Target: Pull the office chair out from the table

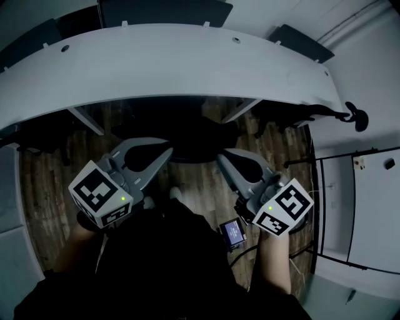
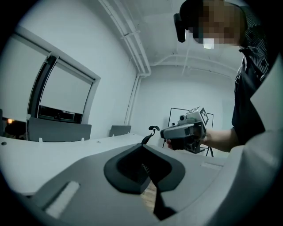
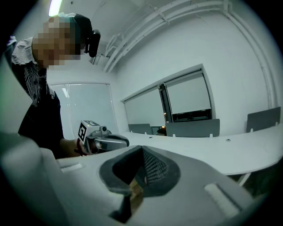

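Note:
The office chair (image 1: 194, 134) is a dark shape tucked under the curved white table (image 1: 187, 62), mostly hidden in shadow. My left gripper (image 1: 167, 151) and right gripper (image 1: 222, 156) point at it from either side, tips at its near edge. Both have their jaws shut. In the right gripper view the chair's black mesh (image 3: 154, 170) shows just beyond my right gripper (image 3: 141, 150). A dark ribbed part of the chair (image 2: 143, 170) lies past my left gripper (image 2: 143, 148). I cannot tell whether either tip touches the chair.
Grey table legs (image 1: 87, 120) slant down either side of the chair. Other chair backs (image 1: 165, 11) stand beyond the table. A black headrest-like piece (image 1: 355, 116) sticks out at the table's right end. A black stand frame (image 1: 350, 206) is at the right. A small lit screen (image 1: 234, 232) hangs near my body.

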Available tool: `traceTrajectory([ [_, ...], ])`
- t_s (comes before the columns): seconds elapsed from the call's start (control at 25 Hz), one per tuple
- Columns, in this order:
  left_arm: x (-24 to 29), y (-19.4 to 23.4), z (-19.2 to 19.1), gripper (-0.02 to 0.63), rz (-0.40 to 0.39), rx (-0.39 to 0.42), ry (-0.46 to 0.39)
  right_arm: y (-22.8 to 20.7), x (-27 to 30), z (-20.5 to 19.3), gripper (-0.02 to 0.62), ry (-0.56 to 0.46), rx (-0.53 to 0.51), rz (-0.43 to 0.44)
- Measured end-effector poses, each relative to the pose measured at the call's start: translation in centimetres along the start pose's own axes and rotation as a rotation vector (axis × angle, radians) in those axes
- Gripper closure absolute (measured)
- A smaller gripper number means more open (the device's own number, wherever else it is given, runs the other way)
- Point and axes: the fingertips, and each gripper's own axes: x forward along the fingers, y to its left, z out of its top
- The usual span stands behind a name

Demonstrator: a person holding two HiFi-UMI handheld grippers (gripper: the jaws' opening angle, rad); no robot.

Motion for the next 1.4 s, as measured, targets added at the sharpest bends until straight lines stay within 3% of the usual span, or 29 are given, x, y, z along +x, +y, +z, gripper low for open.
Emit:
traceTrajectory([
  [0.44, 1.6, 1.4, 1.3, 0.604, 0.052, 0.022, 0.000, -2.7, 1.6, 1.2, 0.595, 0.023, -0.018, 0.071],
  [0.6, 1.5, 1.8, 1.3, 0.604, 0.045, -0.026, -0.033, -3.3, 1.9, 0.6, 0.594, 0.044, -0.024, 0.072],
  [0.76, 1.5, 2.1, -0.2, 0.603, 0.074, 0.027, 0.035, -3.5, 2.0, -0.4, 0.594, 0.068, -0.045, 0.084],
  [0.88, 2.0, 1.7, -1.2, 0.603, 0.048, 0.127, 0.101, -4.0, 2.0, -1.2, 0.594, 0.101, -0.085, 0.090],
  [1.0, 2.4, 0.3, -2.0, 0.476, -0.050, 0.151, 0.142, -4.1, 2.2, -2.6, 0.591, 0.151, -0.140, 0.119],
  [1.2, 2.7, 0.2, -4.5, 0.426, -0.088, 0.310, 0.267, -3.9, 2.2, -5.5, 0.535, 0.259, -0.248, 0.159],
  [1.4, 3.8, -1.5, -4.9, 0.334, -0.191, 0.301, 0.301, -3.6, 2.4, -7.8, 0.424, 0.326, -0.293, 0.214],
])
